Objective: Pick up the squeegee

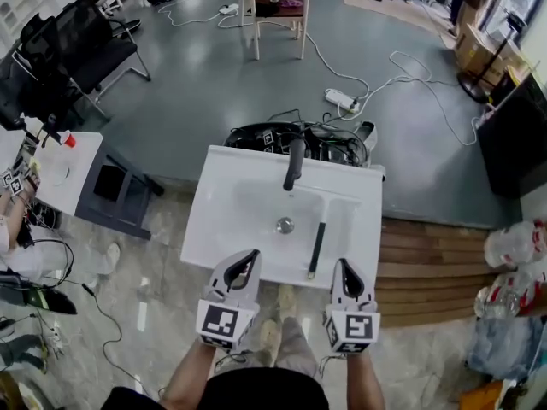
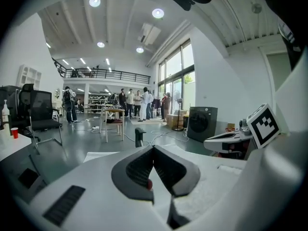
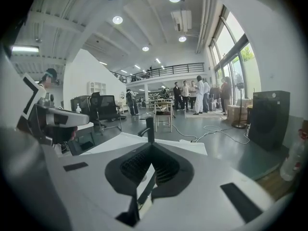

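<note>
The squeegee [image 1: 317, 248] lies flat in the right half of the white sink basin [image 1: 231, 220], its black handle pointing toward the near rim and its pale blade toward the back. My left gripper [image 1: 252, 254] hovers at the basin's near rim, left of the handle, jaws together and empty. My right gripper [image 1: 344, 264] is shut and empty just right of the handle's end. In the right gripper view a piece of the black handle [image 3: 146, 190] shows below the closed jaws [image 3: 151, 147]. The left gripper view shows its jaws [image 2: 153, 148] meeting over the white basin.
A black faucet [image 1: 294, 162] rises at the basin's back edge. Cables and a power strip [image 1: 342, 101] lie on the floor behind. A wooden pallet [image 1: 427, 267] and bags sit to the right. A white side table [image 1: 64, 173] stands to the left, and a wooden chair [image 1: 278, 11] farther back.
</note>
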